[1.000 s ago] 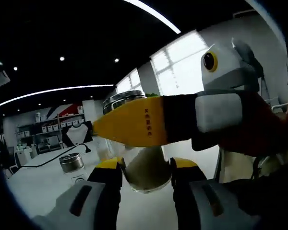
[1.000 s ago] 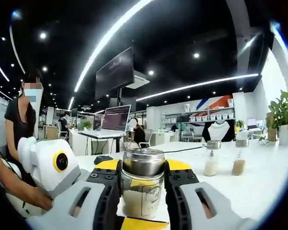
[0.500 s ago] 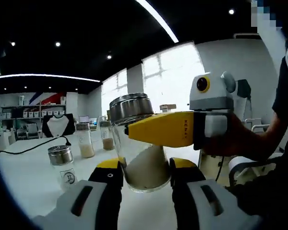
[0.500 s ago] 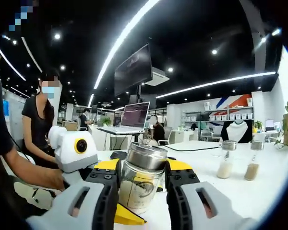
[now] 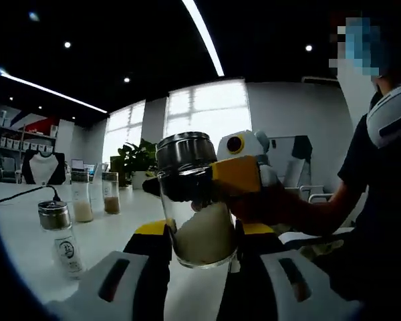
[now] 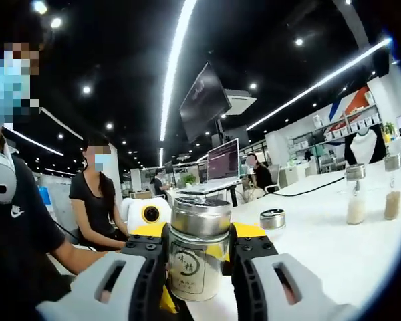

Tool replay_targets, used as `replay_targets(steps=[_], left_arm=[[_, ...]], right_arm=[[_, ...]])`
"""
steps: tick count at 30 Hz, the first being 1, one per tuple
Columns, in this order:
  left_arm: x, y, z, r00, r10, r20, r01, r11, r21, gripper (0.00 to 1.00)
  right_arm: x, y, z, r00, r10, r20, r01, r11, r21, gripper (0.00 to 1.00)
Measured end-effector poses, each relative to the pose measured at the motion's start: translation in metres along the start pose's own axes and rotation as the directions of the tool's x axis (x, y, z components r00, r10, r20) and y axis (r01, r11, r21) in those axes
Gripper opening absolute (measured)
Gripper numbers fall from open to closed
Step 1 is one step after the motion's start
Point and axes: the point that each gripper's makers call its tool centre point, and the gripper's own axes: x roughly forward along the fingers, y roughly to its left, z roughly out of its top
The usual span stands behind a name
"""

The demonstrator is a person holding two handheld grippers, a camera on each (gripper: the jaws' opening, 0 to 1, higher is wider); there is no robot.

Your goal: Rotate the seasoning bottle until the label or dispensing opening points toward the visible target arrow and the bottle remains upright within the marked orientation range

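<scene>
Left gripper view: the seasoning bottle (image 5: 192, 200) has turned since the earlier frame, the background swinging with it. It sits between the left gripper (image 5: 200, 241) jaws, which close narrowly on its lower glass; the right gripper (image 5: 244, 175) clasps it from beyond.

Right gripper view: the right gripper (image 6: 199, 257) clamps the labelled body. Glass, likely slippery and breakable; grip the body below the steel cap (image 6: 200, 215).

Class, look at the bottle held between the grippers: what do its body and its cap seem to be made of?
The bottle body looks like clear glass, or possibly clear plastic: the pale powder shows through the wall. Its cap looks like brushed metal, grey with soft bright reflections.
</scene>
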Motion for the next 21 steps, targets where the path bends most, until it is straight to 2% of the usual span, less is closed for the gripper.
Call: replay_targets(steps=[2,5,8,12,15,18,19,21], left_arm=[[0.001,0.001,0.000,1.000,0.007,-0.001,-0.007,1.000,0.009,0.40],[0.005,0.005,-0.002,0.998,0.054,-0.014,-0.053,0.998,0.037,0.40],[0.007,0.011,-0.003,0.995,0.102,-0.017,-0.101,0.994,0.039,0.40],[0.008,0.022,-0.004,0.979,0.201,-0.021,-0.200,0.978,0.051,0.39],[0.011,0.023,-0.004,0.972,0.236,-0.007,-0.234,0.969,0.078,0.40],[0.012,0.028,-0.004,0.956,0.293,-0.012,-0.290,0.951,0.104,0.40],[0.012,0.028,-0.005,0.955,0.298,-0.013,-0.295,0.949,0.109,0.40],[0.012,0.032,-0.006,0.940,0.339,-0.022,-0.333,0.933,0.135,0.41]], right_arm=[[0.000,-0.001,0.001,1.000,-0.030,-0.003,0.030,0.999,-0.031,0.33],[0.001,-0.007,0.003,0.996,-0.092,0.004,0.092,0.989,-0.117,0.33],[0.000,-0.009,0.003,0.989,-0.145,0.009,0.145,0.980,-0.134,0.33],[-0.001,-0.019,0.006,0.967,-0.251,0.049,0.256,0.952,-0.166,0.33],[0.001,-0.020,0.008,0.957,-0.284,0.068,0.291,0.940,-0.178,0.33],[0.002,-0.021,0.009,0.942,-0.324,0.085,0.334,0.922,-0.196,0.33],[0.002,-0.021,0.008,0.939,-0.332,0.090,0.344,0.919,-0.194,0.33],[0.002,-0.023,0.008,0.928,-0.357,0.106,0.371,0.910,-0.182,0.33]])
